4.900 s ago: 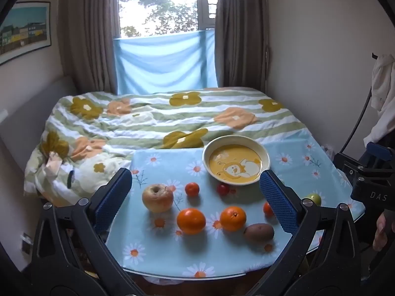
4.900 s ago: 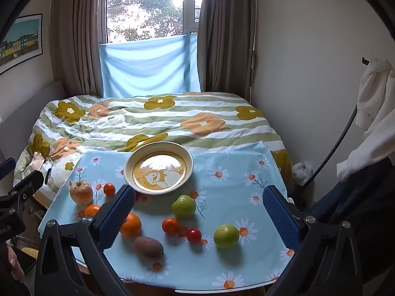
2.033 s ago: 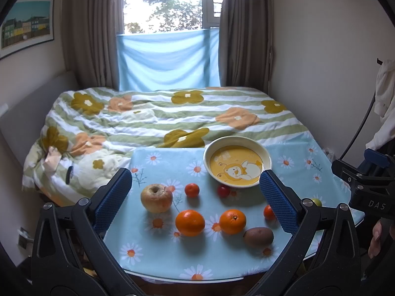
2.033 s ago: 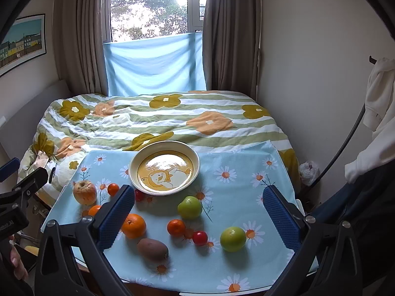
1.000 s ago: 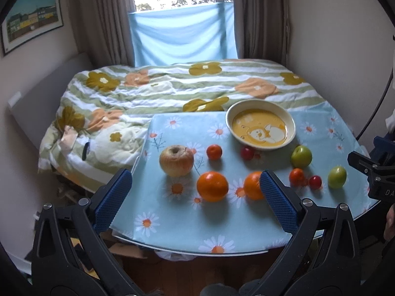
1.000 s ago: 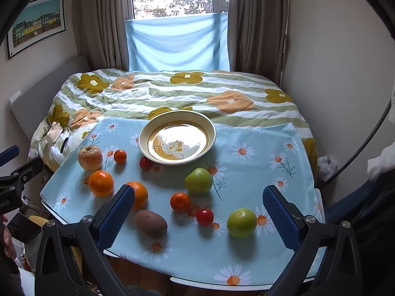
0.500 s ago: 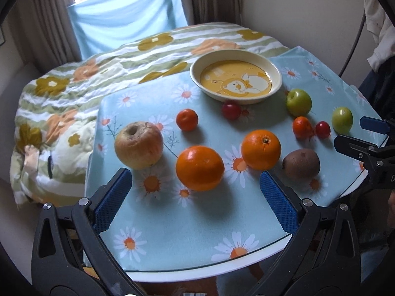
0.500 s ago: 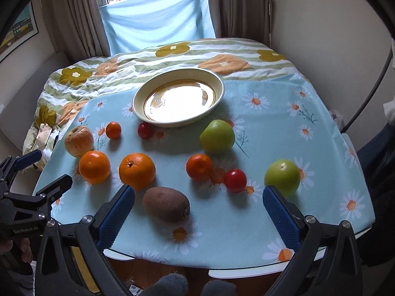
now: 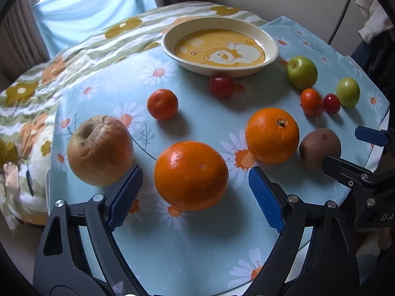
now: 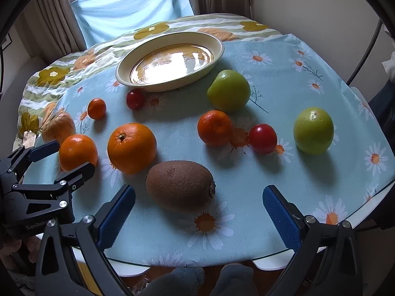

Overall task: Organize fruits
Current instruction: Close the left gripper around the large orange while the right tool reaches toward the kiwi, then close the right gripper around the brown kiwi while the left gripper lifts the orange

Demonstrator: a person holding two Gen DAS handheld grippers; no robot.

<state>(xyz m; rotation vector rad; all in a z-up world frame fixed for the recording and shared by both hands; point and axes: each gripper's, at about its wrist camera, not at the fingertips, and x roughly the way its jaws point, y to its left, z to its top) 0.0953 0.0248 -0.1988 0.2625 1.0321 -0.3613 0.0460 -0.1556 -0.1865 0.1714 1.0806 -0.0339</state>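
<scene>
Round table under light-blue daisy-print cloth point(image 9: 197, 251), cream oval dish with yellow bear print point(image 9: 270, 42) empty at far edge. My left gripper point(image 9: 195, 192): jaws just narrowed, still apart, straddling the large glossy orange point(image 9: 191, 175), pads not touching. My right gripper point(image 10: 198, 209): jaws wide, brown fuzzy kiwi point(image 10: 180, 185) between, untouched.

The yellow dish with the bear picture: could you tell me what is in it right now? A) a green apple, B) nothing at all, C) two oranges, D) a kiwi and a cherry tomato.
B: the dish holds no fruit; both views show its inside bare, and all the fruit, such as the kiwi and the nearer orange, lies on the tablecloth.
</scene>
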